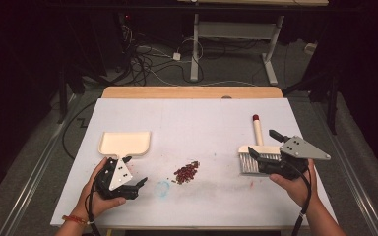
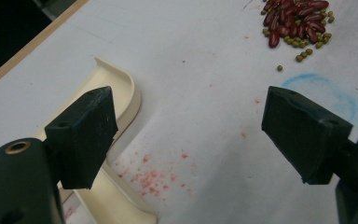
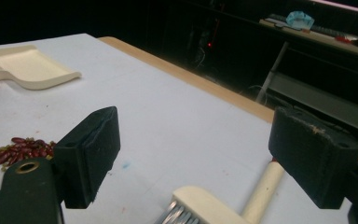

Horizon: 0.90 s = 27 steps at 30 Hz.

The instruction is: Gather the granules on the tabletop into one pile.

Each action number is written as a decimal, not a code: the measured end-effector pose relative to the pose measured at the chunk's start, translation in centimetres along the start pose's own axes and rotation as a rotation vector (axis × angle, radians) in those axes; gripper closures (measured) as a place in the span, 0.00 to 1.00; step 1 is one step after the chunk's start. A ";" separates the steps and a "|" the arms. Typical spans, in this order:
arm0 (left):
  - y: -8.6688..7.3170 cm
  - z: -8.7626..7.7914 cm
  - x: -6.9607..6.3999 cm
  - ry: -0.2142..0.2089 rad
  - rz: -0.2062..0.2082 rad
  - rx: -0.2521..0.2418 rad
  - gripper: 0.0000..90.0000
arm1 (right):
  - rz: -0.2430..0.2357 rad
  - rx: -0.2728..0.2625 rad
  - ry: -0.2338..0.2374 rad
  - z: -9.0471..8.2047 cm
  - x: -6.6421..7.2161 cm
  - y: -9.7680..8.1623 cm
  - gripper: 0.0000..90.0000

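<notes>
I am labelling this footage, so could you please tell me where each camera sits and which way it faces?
High view: above the person's side of the table, looking forward and down; both forearms and tongs enter from below, with beans between dustpan and brush.
Left gripper view: on the left tongs, angled down over the dustpan edge; two black jaws, open.
Right gripper view: on the right tongs, looking low across the table above the brush; jaws open.
All three share the beans and dustpan.
</notes>
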<state>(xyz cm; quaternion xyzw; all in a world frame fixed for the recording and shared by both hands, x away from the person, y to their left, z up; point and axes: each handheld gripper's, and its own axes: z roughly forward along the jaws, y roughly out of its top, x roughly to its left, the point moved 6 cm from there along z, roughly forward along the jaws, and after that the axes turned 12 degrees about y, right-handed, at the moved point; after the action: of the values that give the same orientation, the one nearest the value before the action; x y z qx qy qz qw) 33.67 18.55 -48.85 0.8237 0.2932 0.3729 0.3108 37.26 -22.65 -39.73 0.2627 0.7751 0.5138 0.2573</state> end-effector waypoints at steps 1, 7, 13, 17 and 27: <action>0.0 0.0 0.0 0.000 -0.001 0.001 0.19 | 0.001 -0.001 0.008 -0.1 0.2 -0.2 0.19; 0.0 -0.2 0.2 0.005 -0.009 -0.001 0.19 | -0.016 0.004 0.020 -0.9 0.8 -1.2 0.19; 0.1 -0.1 0.2 0.002 -0.012 -0.006 0.19 | -0.006 0.021 0.006 -1.9 0.5 -3.0 0.20; 0.0 0.0 0.1 0.002 -0.009 0.002 0.19 | -0.002 0.020 -0.005 -2.3 0.6 -4.4 0.20; 0.2 0.0 0.0 0.007 -0.005 -0.004 0.19 | -0.023 0.030 0.010 -1.5 1.8 -6.5 0.20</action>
<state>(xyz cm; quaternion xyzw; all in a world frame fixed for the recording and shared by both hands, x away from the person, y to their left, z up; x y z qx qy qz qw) 33.66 18.40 -48.69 0.8210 0.2957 0.3757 0.3121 34.02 -24.61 -45.49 0.2548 0.7871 0.5005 0.2552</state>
